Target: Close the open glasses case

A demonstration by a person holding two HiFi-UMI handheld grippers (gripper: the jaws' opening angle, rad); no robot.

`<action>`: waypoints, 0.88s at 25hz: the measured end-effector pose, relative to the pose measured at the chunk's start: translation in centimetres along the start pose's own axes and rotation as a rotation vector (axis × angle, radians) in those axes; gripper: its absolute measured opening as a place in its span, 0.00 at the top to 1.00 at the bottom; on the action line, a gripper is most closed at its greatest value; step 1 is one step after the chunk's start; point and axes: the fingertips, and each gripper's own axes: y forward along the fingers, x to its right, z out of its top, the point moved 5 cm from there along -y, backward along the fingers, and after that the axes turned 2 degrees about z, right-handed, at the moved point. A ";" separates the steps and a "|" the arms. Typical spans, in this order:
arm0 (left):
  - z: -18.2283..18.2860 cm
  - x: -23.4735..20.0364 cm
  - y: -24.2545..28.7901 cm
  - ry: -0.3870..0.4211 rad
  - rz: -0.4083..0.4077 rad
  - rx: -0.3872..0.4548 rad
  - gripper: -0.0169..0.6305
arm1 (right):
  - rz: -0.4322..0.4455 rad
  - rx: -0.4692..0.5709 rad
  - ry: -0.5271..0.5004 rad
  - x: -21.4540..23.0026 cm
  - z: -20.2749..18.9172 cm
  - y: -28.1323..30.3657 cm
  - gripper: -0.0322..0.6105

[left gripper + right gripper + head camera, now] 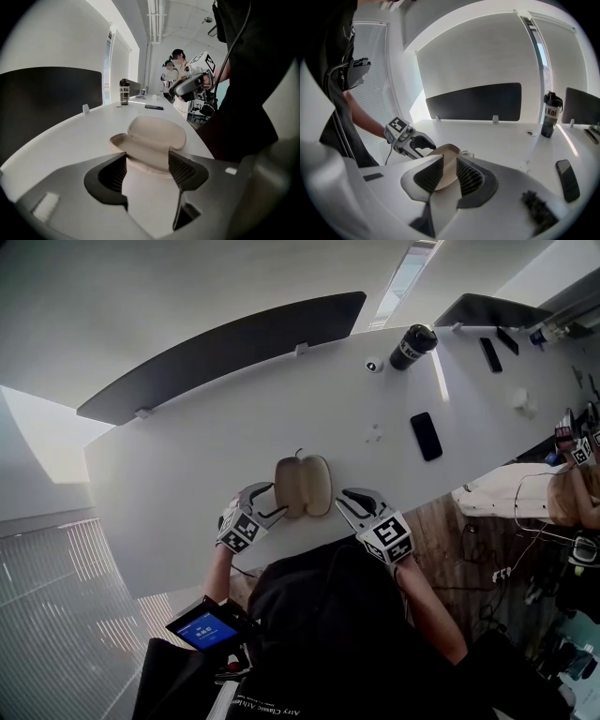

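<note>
A beige glasses case (302,486) lies open on the white table (178,465) near its front edge, both halves spread. My left gripper (269,505) is at the case's left side, jaws open. In the left gripper view the case (154,133) lies just beyond the gripper (147,161), and nothing sits between the pads. My right gripper (348,505) is open at the case's right side. In the right gripper view the case's raised half (446,151) shows through the gap of the gripper (450,168), a little beyond the pads, with the left gripper (407,140) behind it.
A black phone (426,436) lies to the right on the table. A black bottle (412,346) and a small round object (373,365) stand at the back. A dark partition (225,352) runs along the far edge. People (176,70) stand further down the room.
</note>
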 end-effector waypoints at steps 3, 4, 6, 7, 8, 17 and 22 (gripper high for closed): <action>-0.4 0.0 -0.1 -0.001 0.002 -0.018 0.53 | 0.001 -0.026 -0.022 0.6 -0.2 0.3 0.81; -0.3 0.0 -0.2 0.007 0.003 -0.013 0.53 | 0.000 -0.030 -0.025 0.7 -0.2 0.4 0.81; 0.5 0.0 -0.6 0.028 0.011 0.015 0.54 | -0.003 -0.032 -0.026 1.1 0.0 0.5 0.81; 1.1 0.0 -0.8 0.039 0.016 0.031 0.54 | -0.005 -0.030 -0.024 1.2 0.1 0.5 0.81; 1.7 0.0 -1.0 0.052 0.017 0.046 0.55 | -0.008 -0.028 -0.022 1.3 0.2 0.6 0.81; 0.3 0.0 0.3 0.082 -0.032 -0.020 0.58 | 0.003 -0.044 -0.020 1.3 0.0 1.7 0.81; -0.4 0.0 0.2 0.085 -0.033 -0.034 0.58 | 0.003 -0.115 -0.061 1.5 -1.8 2.3 0.81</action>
